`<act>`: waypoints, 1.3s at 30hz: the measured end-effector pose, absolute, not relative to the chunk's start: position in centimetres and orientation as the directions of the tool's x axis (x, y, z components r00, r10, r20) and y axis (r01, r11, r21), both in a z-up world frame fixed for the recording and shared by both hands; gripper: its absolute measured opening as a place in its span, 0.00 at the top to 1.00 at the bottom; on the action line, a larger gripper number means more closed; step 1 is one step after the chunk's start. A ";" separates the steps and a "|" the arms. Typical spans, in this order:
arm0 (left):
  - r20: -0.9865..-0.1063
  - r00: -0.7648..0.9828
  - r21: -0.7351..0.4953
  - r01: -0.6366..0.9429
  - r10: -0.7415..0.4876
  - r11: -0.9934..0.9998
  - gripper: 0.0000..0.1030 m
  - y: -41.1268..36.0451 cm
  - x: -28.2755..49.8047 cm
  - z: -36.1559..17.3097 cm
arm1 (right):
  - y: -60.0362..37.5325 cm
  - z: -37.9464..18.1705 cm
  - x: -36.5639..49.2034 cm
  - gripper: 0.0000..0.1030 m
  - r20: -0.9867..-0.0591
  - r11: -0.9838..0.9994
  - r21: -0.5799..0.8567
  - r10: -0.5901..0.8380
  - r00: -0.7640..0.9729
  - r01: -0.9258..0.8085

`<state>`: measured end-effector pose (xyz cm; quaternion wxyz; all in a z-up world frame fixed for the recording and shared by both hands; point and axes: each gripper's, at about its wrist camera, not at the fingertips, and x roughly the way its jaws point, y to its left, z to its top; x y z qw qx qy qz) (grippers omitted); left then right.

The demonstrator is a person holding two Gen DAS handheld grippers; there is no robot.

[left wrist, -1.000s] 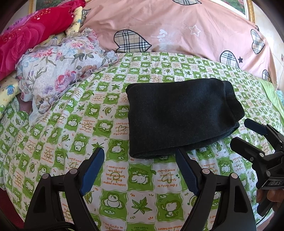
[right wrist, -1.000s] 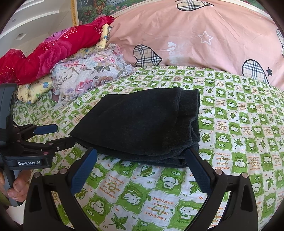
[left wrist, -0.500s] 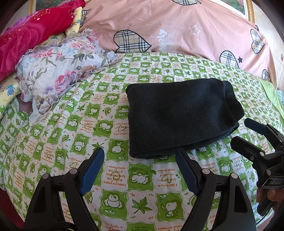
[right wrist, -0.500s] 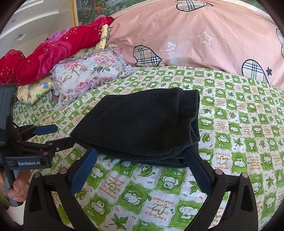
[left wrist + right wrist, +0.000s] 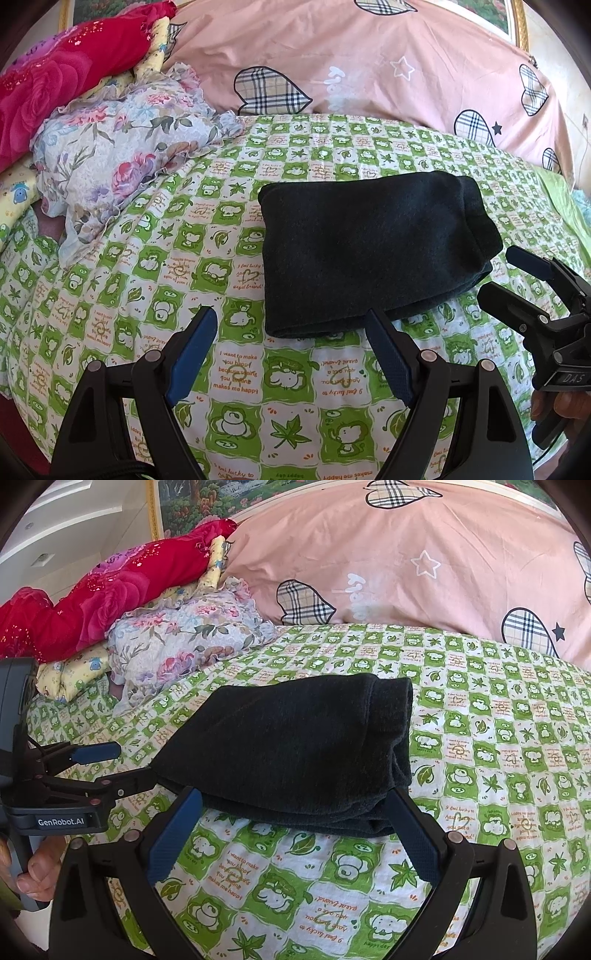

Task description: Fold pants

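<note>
1. Pants (image 5: 373, 251), dark and folded into a compact stacked rectangle, lie flat on the green-and-white checked bedsheet (image 5: 236, 373), a little toward 1 o'clock of centre in the left wrist view and near centre in the right wrist view (image 5: 295, 746).
2. Left gripper (image 5: 288, 325) hovers at 6 o'clock of the folded bundle, its blue-padded fingers (image 5: 192, 354) spread wide, holding nothing; the right-hand fingertip sits just at the bundle's near edge, and I cannot tell whether it touches.
3. Right gripper (image 5: 293, 797) also has its fingers (image 5: 173, 838) spread apart, both tips at the near folded edge of the pants, nothing pinched between them.
4. Each gripper shows in the other's camera: the right one at 3 o'clock in the left view (image 5: 509, 277), the left one at 9 o'clock in the right view (image 5: 122, 764), both jaws apart.
5. Pink quilt (image 5: 369, 66) with plaid hearts lies across 12 o'clock; a floral cloth (image 5: 122, 147) and red blanket (image 5: 55, 81) are piled at 10 o'clock, well apart from the pants.
</note>
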<state>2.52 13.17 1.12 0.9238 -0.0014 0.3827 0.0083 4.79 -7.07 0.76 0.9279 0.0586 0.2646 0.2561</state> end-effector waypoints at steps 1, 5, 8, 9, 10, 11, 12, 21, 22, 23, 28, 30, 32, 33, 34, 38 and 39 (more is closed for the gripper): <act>-0.707 0.707 0.004 -0.015 0.014 1.000 0.20 13.2 2.6 1.2 | -7.1 0.8 4.8 0.03 -0.460 0.862 0.245 0.505 0.730 -0.443; -0.705 0.709 0.006 -0.011 0.012 1.000 0.20 13.0 2.6 1.3 | -7.3 0.8 4.8 0.03 -0.459 0.864 0.248 0.504 0.732 -0.439; -0.705 0.709 0.006 -0.009 0.011 1.000 0.19 13.0 2.6 1.3 | -7.3 0.8 4.8 0.03 -0.459 0.864 0.248 0.503 0.732 -0.438; -0.705 0.709 0.007 -0.010 0.012 1.000 0.19 13.0 2.6 1.3 | -7.3 0.8 4.8 0.03 -0.459 0.864 0.248 0.503 0.732 -0.437; -0.704 0.710 0.008 -0.011 0.013 1.000 0.19 13.0 2.6 1.3 | -7.3 0.8 4.8 0.03 -0.459 0.864 0.248 0.503 0.733 -0.437; -0.704 0.710 0.007 -0.010 0.012 1.000 0.19 13.0 2.6 1.3 | -7.3 0.8 4.8 0.03 -0.458 0.864 0.249 0.503 0.733 -0.437; -0.704 0.710 0.007 -0.010 0.012 1.000 0.19 13.0 2.6 1.3 | -7.3 0.8 4.8 0.03 -0.458 0.864 0.249 0.503 0.733 -0.438; -0.704 0.710 0.008 -0.010 0.012 1.000 0.19 13.0 2.6 1.3 | -7.3 0.8 4.8 0.03 -0.457 0.863 0.249 0.504 0.733 -0.439; -0.704 0.710 0.008 -0.011 0.013 1.000 0.19 13.0 2.7 1.3 | -7.3 0.8 4.8 0.03 -0.457 0.864 0.247 0.504 0.733 -0.439; -0.704 0.710 0.007 -0.010 0.012 1.000 0.19 13.0 2.7 1.3 | -7.3 0.9 4.8 0.03 -0.456 0.864 0.247 0.504 0.733 -0.439; -0.703 0.711 0.011 -0.019 0.021 1.000 0.19 13.1 2.9 1.4 | -7.4 1.1 4.9 0.03 -0.454 0.864 0.248 0.504 0.735 -0.439; -0.700 0.713 0.008 -0.026 0.024 1.000 0.19 13.2 3.0 1.5 | -7.5 1.1 5.0 0.03 -0.451 0.862 0.254 0.506 0.735 -0.438; -0.694 0.720 0.008 -0.031 0.027 1.000 0.19 13.2 3.2 1.8 | -7.6 1.3 5.2 0.03 -0.450 0.864 0.259 0.504 0.737 -0.432; -0.691 0.722 0.009 -0.031 0.028 0.999 0.19 13.1 3.3 1.9 | -7.7 1.3 5.3 0.03 -0.449 0.864 0.262 0.503 0.739 -0.429; -0.689 0.724 0.013 -0.032 0.032 0.999 0.19 13.1 3.4 2.1 | -7.8 1.4 5.3 0.03 -0.449 0.866 0.264 0.500 0.741 -0.424; -0.686 0.727 0.020 -0.031 0.036 0.999 0.19 12.9 3.9 2.3 | -8.1 1.5 5.5 0.03 -0.451 0.871 0.265 0.491 0.745 -0.413; -0.686 0.726 0.019 -0.031 0.036 0.999 0.19 12.8 4.0 2.4 | -8.2 1.5 5.5 0.03 -0.453 0.872 0.266 0.490 0.745 -0.412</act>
